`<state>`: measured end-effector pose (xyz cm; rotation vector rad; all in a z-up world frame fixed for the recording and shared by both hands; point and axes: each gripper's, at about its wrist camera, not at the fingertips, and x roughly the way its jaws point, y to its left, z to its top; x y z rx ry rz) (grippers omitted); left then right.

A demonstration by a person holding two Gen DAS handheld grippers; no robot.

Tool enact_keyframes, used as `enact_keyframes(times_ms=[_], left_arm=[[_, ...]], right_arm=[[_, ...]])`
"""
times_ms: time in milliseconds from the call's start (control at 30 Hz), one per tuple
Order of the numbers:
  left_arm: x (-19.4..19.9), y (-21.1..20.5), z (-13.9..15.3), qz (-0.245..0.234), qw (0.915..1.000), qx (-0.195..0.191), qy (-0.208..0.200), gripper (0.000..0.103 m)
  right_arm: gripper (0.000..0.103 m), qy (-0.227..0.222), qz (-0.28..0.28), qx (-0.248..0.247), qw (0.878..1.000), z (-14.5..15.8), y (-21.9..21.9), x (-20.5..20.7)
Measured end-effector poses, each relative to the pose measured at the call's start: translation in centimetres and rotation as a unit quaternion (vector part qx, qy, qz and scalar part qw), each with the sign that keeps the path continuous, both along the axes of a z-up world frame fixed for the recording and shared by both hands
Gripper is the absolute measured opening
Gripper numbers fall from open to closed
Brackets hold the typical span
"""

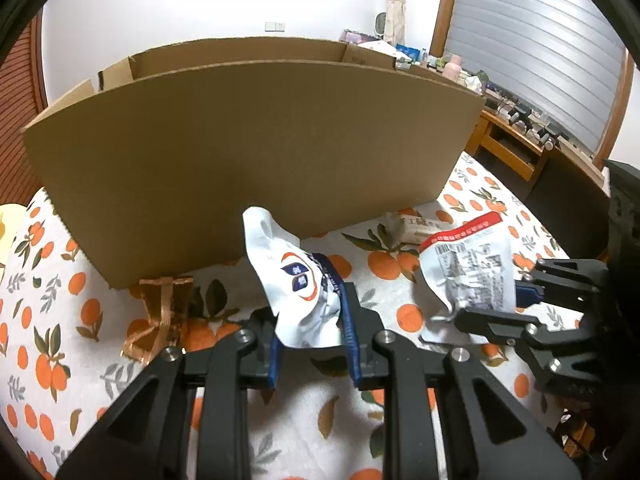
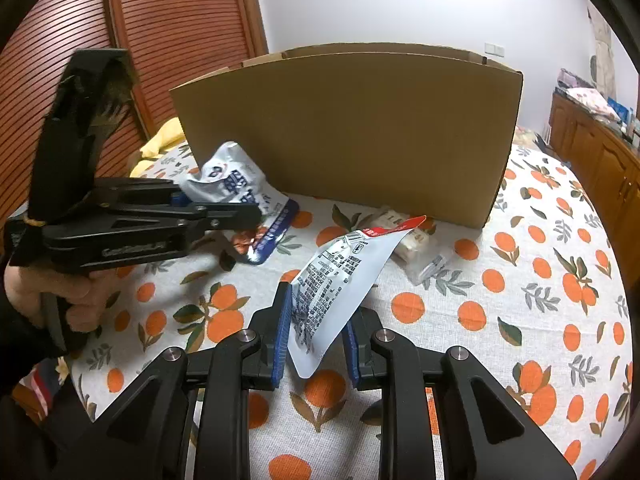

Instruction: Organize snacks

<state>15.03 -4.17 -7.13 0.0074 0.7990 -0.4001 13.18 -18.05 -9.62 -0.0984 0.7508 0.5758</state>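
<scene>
the cloth (image 2: pixel 500 320) is white with orange fruits and grey-green and brown leaves. the box (image 1: pixel 256 152) is plain brown cardboard. the left gripper (image 1: pixel 312 344) is black with blue pads, and the packet (image 1: pixel 298 280) in it is white with a navy and orange logo. the right gripper (image 2: pixel 316 344) is also black with blue pads; its packet (image 2: pixel 336 280) is white with black print and a red top edge. a small packet (image 2: pixel 412 240) is pale beige. the door (image 2: pixel 168 40) is reddish-brown and slatted.

White wall (image 2: pixel 400 0), slatted wooden doors (image 2: pixel 180 20), shuttered window (image 1: pixel 540 40).
</scene>
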Motion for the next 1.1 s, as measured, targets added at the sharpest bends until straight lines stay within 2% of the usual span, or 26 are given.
enact_keyframes(times_ms=[767,1100], left_arm=[[-6.1,2.4,3.2,0.006,0.9984,-0.021,-0.052,0.022],[-7.1,2.4,5.4,0.001,0.9965,-0.03,-0.078,0.022]], right_arm=[[0.021,-0.023,-0.006,-0.012,1.0,0.9,0.3,-1.4],[0.021,-0.056,-0.006,0.004,0.998,4.1,-0.5,-2.9]])
